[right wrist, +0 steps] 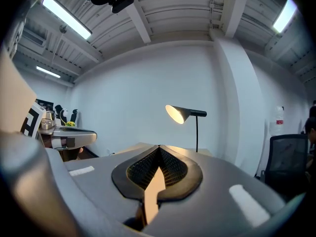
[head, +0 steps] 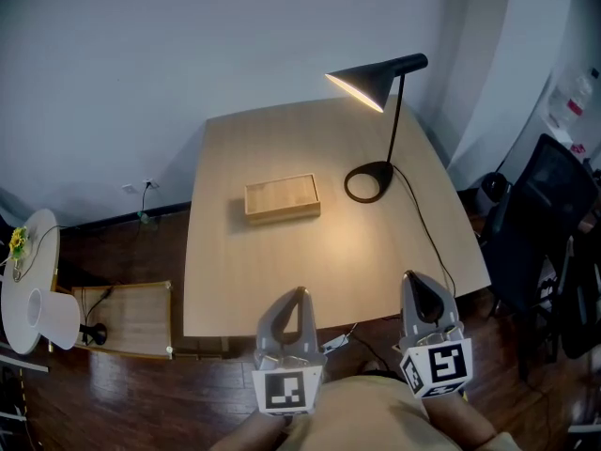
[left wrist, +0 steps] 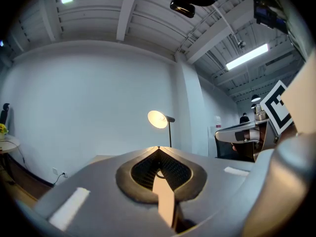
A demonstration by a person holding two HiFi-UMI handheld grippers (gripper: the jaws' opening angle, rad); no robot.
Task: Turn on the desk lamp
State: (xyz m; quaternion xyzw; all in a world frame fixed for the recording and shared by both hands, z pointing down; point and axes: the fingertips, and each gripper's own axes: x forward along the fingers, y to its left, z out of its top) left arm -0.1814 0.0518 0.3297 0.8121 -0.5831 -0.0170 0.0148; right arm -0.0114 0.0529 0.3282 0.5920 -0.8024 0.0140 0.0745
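– Two grippers first: how did we log them?

– Item 1, left gripper [head: 300, 294] [left wrist: 158, 148]: held over the near edge of the table [head: 282, 261], jaws pressed together at the tips, nothing between them. Item 2, right gripper [head: 414, 279] [right wrist: 159, 146]: over the same edge, towards the table's right corner, jaws likewise closed and empty.

– And the task's thing?

– Item 3, desk lamp [head: 371, 80] [left wrist: 158, 119] [right wrist: 178, 113]: black, standing on the far right part of the table. We noted the ring-shaped base flat on the top, the thin stem upright and the cone shade lit, with a warm patch of light on the table. It stood well apart from both grippers.

– What else did we enter?

– Item 4, wooden box [head: 282, 198]: flat near the table's middle, beside the lamp base but not touching it. Item 5, black cable [head: 427, 228]: ran from the lamp base across the table to its near right edge. Item 6, black chair [head: 545, 214]: off the table's right side. Item 7, round white side table [head: 33, 252]: off the table's left side, with yellow flowers [head: 17, 242] on it.
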